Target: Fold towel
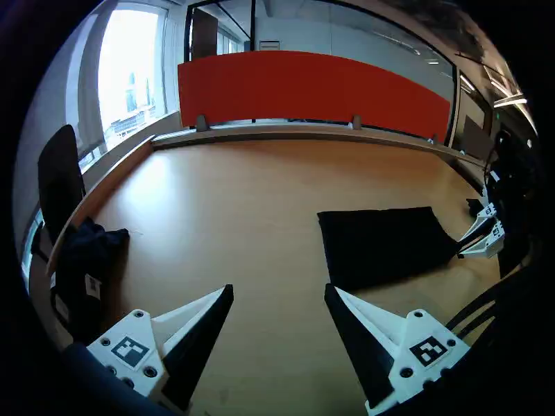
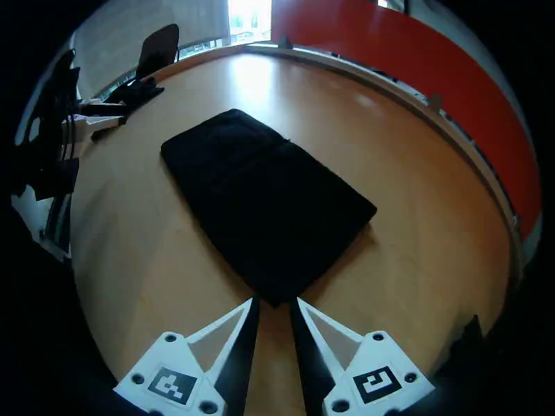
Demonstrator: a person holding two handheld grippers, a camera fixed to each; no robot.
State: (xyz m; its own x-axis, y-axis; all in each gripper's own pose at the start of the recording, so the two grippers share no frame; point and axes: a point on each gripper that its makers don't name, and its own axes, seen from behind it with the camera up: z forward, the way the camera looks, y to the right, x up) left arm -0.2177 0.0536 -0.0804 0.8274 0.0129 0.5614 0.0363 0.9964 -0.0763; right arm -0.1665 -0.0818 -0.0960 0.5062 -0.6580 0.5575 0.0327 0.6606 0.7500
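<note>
One black towel (image 2: 267,201) lies folded flat on the wooden bench (image 2: 430,208), its near corner at the tips of the right gripper (image 2: 274,301). That gripper is held low and level toward the corner, its fingers a narrow gap apart and not clamped on the cloth. The left gripper (image 1: 277,286) hovers over bare bench, fingers released and spread wide, with the towel (image 1: 381,243) ahead to its right and the right gripper (image 1: 480,236) at the towel's far edge. Each finger carries one square black-and-white marker, with no readable writing. Beyond stand one red partition (image 1: 312,87), one dark chair (image 1: 59,177) and one dark bundle (image 1: 90,243) at the bench edge
</note>
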